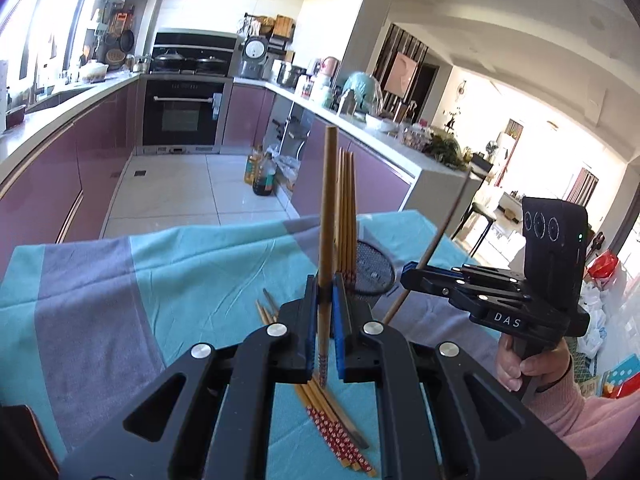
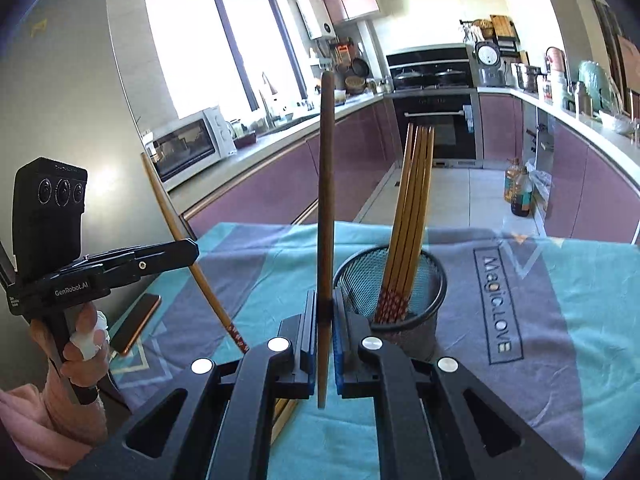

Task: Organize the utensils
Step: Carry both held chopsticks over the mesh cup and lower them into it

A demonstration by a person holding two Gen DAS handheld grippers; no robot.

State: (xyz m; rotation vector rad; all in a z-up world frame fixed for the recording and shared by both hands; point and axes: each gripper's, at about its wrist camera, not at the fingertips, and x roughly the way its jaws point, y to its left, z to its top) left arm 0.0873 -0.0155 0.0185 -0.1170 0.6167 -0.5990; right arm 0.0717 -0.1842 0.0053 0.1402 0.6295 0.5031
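My left gripper (image 1: 325, 300) is shut on a wooden chopstick (image 1: 327, 216) held upright above the table; it also shows in the right wrist view (image 2: 192, 250). My right gripper (image 2: 325, 312) is shut on another chopstick (image 2: 325, 200), upright; it shows in the left wrist view (image 1: 406, 276) with its chopstick tilted (image 1: 436, 244). A black mesh cup (image 2: 400, 300) holds several chopsticks (image 2: 412, 200) just right of my right gripper. Several loose chopsticks (image 1: 336, 428) with red patterned ends lie on the cloth under my left gripper.
A teal and grey cloth (image 2: 540, 320) covers the table. A phone (image 2: 134, 322) lies at its left edge. Kitchen counters, an oven (image 1: 182, 114) and oil bottles (image 1: 262, 172) on the floor stand beyond the table.
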